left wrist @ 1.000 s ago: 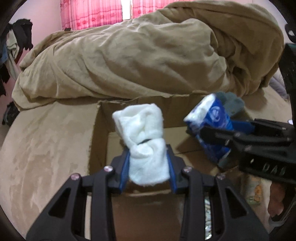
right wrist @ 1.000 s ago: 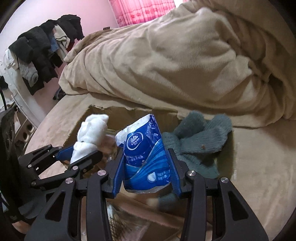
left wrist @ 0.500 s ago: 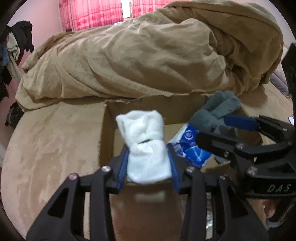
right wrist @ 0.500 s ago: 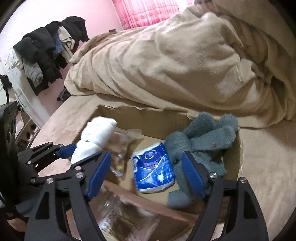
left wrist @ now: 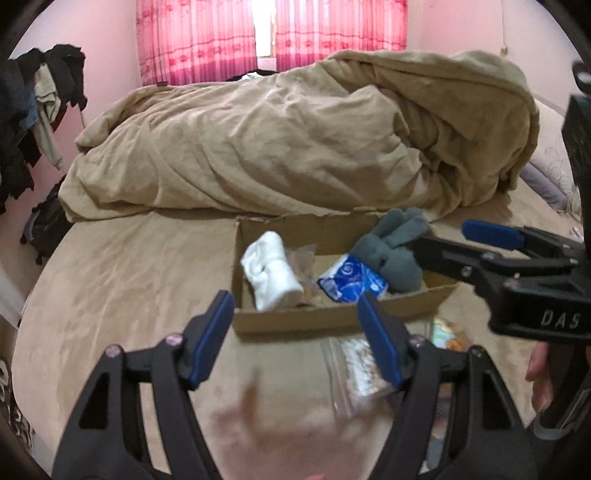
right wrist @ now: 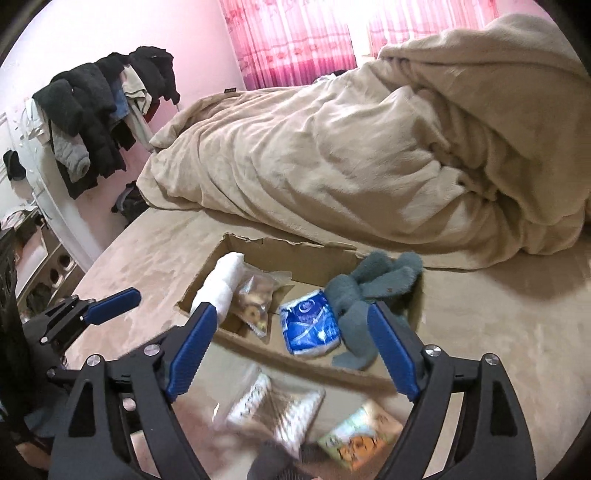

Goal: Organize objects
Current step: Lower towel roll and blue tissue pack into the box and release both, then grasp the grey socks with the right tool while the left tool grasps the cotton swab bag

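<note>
The cardboard box (left wrist: 332, 317) sits on the bed ahead of both grippers, its near wall just beyond their fingertips. Inside it, from the left gripper's side toward the right: a rolled white cloth (left wrist: 271, 269) against the left wall, a clear snack bag (right wrist: 255, 302) touching the cloth, a blue tissue pack (left wrist: 352, 282) in the middle, and a grey-green knitted glove (left wrist: 395, 247) draped against the right wall and far corner.

The left gripper (left wrist: 297, 336) is spread wide and holds nothing; its blue pads frame the box's near wall without touching it. The right gripper (right wrist: 290, 345) is likewise spread wide and empty, positioned above the near wall, with the tissue pack and glove visible between its fingers but lower down and not in contact.

Nearer than the box, beneath both grippers, a clear zip bag (right wrist: 275, 406) and a small orange-printed packet (right wrist: 360, 435) lie on the bed surface; both are blurred.

Beyond the box's far wall a bunched tan duvet (left wrist: 295, 147) lies across the bed. Pink curtains (left wrist: 269, 33) hang behind it. Dark clothes (right wrist: 99, 114) hang at far left.
</note>
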`<state>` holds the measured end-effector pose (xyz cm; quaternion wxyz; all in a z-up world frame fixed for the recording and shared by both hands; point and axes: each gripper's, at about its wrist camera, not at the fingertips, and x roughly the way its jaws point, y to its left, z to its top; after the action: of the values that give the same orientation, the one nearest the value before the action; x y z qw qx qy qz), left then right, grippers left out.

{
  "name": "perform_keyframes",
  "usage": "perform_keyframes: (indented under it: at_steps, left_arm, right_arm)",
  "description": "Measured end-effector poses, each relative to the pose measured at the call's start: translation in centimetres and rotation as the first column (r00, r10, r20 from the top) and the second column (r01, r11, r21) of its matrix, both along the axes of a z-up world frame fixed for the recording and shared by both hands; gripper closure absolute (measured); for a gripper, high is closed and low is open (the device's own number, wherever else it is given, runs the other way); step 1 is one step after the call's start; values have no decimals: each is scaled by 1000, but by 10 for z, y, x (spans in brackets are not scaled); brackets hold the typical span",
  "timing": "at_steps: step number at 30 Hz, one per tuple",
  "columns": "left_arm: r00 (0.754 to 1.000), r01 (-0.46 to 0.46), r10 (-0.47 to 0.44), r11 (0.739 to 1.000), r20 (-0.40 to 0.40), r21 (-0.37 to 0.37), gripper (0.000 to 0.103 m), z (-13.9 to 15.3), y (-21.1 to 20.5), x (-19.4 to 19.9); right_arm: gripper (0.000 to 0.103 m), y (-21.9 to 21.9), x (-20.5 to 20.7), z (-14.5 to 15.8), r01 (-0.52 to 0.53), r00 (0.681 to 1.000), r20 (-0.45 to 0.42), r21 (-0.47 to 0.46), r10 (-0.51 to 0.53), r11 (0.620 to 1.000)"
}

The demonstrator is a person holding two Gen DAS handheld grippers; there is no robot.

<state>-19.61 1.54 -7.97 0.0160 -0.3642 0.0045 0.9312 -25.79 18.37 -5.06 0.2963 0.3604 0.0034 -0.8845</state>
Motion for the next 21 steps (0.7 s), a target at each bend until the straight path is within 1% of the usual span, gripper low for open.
perform_keyframes:
  at_steps: [7,10,15,19,21]
  left_arm:
    - [1000,-20,20,999,7,47,32,12,-6,45]
    - [1000,-24,24,997,-3,78,32,23,-11,73]
    - [1000,-11,12,995,-7,97,32,39,-18,117]
    - [1000,7,-6,994,-12,107,23,46,-22,150]
    - [1000,13,-12,994,-13,111,22,47,-25,161]
  right_arm:
    - [16,29,42,20,39,999,-21,-4,-39,999]
    - [16,45,67,33,77,996,-39,-4,-77,997]
    - [16,59,107,50,126,990,-67,6,-126,992]
    - [16,62,139,61,144,986,-87,21,-142,989]
    - [16,62,155,65,146,985,-101,35,-142,989]
